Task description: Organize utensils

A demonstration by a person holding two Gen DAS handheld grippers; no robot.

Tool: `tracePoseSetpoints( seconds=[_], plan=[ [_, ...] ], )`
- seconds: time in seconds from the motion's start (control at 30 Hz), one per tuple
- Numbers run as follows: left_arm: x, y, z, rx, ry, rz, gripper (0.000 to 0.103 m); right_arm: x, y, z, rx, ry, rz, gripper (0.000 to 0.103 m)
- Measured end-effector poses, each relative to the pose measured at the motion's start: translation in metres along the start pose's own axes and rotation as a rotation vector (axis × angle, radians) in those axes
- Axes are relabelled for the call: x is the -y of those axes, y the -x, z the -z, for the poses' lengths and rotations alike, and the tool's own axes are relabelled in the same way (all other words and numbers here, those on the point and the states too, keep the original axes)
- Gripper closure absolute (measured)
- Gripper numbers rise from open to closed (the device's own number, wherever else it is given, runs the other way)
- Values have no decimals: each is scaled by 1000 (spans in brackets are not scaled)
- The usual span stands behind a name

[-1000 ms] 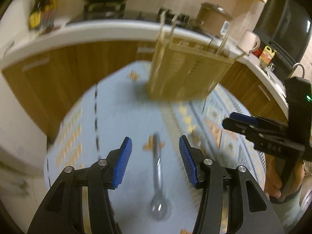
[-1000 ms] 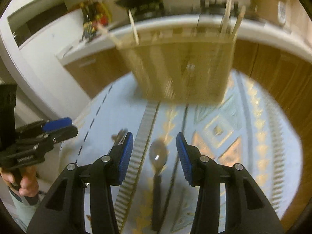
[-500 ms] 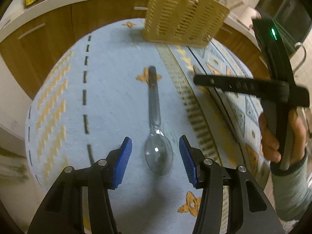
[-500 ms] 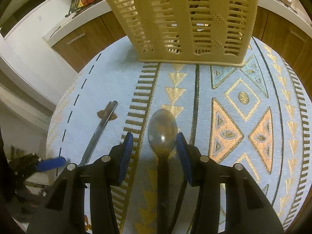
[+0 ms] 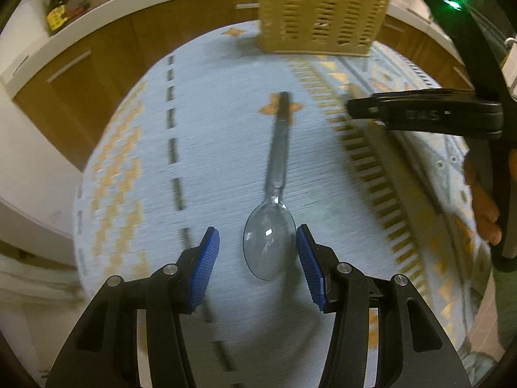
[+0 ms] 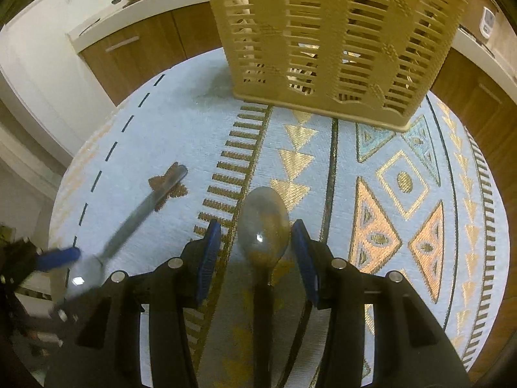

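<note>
A round tabletop [image 6: 181, 129] wears a pale blue cloth with gold shapes on it. At the far side of the tabletop stands a tan slotted basket [image 6: 336, 42], upright (something thin pokes out of its top, too blurry to name).

Two spoons lie flat on the cloth, both nearer than the basket. The clear spoon [image 5: 269, 245] lies to the left of the basket, with its bowl pointing away from the basket and its handle pointing toward it. The left claw [image 5: 258, 258] hangs right over that bowl. Its blue pads are apart, one on each side of the bowl, and the right pad looks just beside the bowl's edge. They are not squeezing it.

The dark spoon [image 6: 263, 226] lies in front of the basket, with its bowl pointing at the basket. The right claw [image 6: 257, 252] sits over it the same way, with its pads apart and the bowl between them, not pinched.

A hand [image 5: 484, 200] holds the right claw from the side.
</note>
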State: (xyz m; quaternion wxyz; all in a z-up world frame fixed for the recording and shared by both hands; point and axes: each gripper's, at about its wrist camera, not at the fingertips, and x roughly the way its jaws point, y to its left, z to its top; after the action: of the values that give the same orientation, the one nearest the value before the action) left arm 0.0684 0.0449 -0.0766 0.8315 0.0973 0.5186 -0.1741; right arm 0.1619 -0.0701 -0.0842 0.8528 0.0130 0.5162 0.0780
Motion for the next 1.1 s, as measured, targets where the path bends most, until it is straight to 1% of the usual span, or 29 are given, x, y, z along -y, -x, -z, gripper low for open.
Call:
tracePoseSetpoints(
  seconds=[0.1,0.27,0.33,0.4,0.43,0.53,0.67,0.77,0.87,0.97,1.03,1.1],
  plan=[
    [-25,2,-1,-3,32,-46,55,1,-1,-1,0,0,0,60],
    [-69,-3,-20,20,126,-95,56,-2,-4,-4,0,18,16,61],
    [-83,-8,-29,29,154,-104,64,-7,-8,-6,1,35,25,67],
    [-93,-12,-36,44,173,-85,71,-13,-11,-7,6,66,51,74],
    [-96,-14,-40,51,172,-68,71,-14,-11,-7,6,74,49,74],
    [-99,-22,-51,51,168,-63,71,-15,-13,-6,8,85,38,74],
    [-100,-33,-73,60,127,-84,71,-16,-14,-8,8,93,29,74],
    [-95,-43,-95,64,83,-72,71,-15,-14,-7,10,99,19,74],
    [-88,-53,-119,83,47,-22,71,-9,-12,-5,12,89,0,74],
    [-81,-57,-129,105,33,-4,68,2,-6,-3,13,69,-29,74],
    [-81,-56,-128,108,57,15,65,8,-4,-3,16,60,-34,74],
    [-85,-53,-125,111,98,54,65,13,-3,-3,15,53,-42,74]
  ],
)
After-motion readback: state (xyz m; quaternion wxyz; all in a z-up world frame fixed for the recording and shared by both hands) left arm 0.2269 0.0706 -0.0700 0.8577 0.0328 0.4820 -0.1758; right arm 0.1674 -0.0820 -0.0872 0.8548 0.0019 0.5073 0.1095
